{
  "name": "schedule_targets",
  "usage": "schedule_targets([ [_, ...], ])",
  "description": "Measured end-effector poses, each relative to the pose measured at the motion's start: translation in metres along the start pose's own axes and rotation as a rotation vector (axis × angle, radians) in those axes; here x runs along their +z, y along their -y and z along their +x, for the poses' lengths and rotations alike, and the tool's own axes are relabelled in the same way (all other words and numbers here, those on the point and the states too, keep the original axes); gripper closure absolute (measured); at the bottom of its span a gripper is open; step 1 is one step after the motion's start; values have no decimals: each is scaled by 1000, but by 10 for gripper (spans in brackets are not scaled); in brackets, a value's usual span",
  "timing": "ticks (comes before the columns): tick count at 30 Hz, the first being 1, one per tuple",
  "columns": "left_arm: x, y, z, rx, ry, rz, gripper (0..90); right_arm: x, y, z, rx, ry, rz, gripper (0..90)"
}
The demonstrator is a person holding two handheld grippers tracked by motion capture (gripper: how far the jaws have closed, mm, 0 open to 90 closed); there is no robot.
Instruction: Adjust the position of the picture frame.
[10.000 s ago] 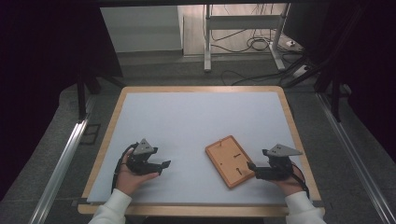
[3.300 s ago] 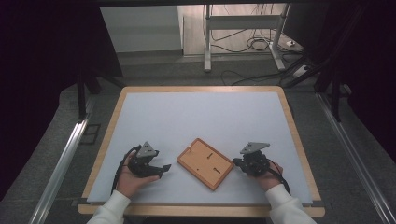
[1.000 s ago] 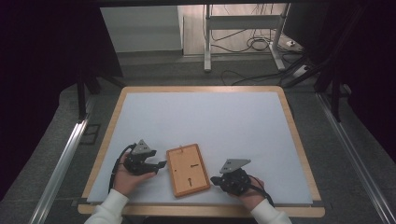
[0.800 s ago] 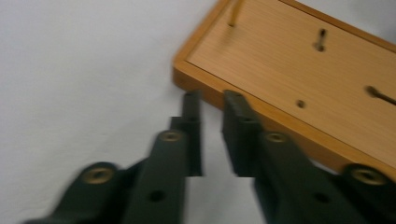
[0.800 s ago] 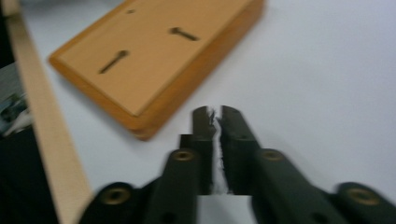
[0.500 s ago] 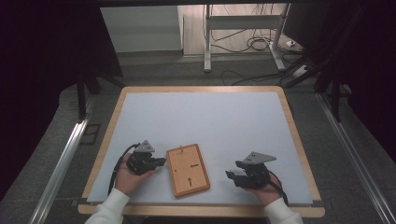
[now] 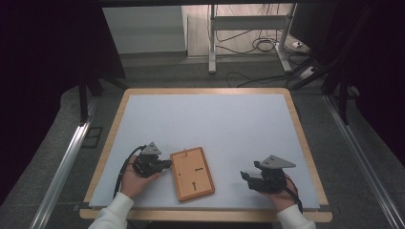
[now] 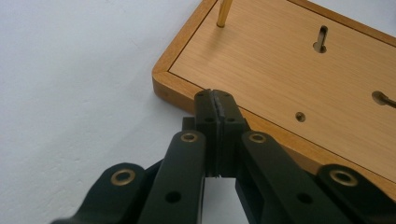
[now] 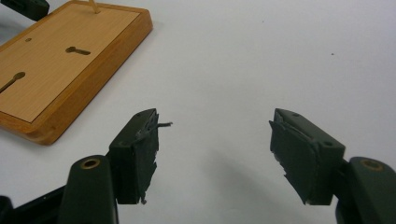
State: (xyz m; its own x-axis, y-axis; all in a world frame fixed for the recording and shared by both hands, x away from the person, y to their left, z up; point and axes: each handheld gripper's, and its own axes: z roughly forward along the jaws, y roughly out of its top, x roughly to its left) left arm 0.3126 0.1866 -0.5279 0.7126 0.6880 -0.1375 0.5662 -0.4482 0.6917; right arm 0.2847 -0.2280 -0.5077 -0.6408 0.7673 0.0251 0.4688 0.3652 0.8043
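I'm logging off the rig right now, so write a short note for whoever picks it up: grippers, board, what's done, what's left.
Left gripper: fingers shut, empty, tips at the board's left edge.
Right gripper: open, empty, on the mat to the board's right, well apart from it.
Wooden board: lies flat, back up with keyhole slots showing, near the front edge, left of centre. A small brass peg stands at one corner.
Done: board is in front of the left hand.
Left: likely grip or turn it; neither gripper holds it yet.
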Motion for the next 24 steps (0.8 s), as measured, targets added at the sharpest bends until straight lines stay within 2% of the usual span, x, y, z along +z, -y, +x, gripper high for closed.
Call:
schedule_targets([
  [4, 0, 2, 3, -7, -13, 27, 898, -1, 0, 0, -3, 1, 1, 327],
  [14, 2, 1, 3, -13, -6, 9, 897, 1, 0, 1, -6, 2, 7, 324],
  [18, 3, 2, 4, -19, -22, 45, 899, 2, 0, 3, -14, 2, 12, 324],
  [22, 6, 2, 4, -14, -32, 55, 899, 1, 0, 2, -13, 6, 10, 324],
  [24, 7, 2, 6, -21, -23, 53, 899, 1, 1, 1, -13, 7, 10, 324],
])
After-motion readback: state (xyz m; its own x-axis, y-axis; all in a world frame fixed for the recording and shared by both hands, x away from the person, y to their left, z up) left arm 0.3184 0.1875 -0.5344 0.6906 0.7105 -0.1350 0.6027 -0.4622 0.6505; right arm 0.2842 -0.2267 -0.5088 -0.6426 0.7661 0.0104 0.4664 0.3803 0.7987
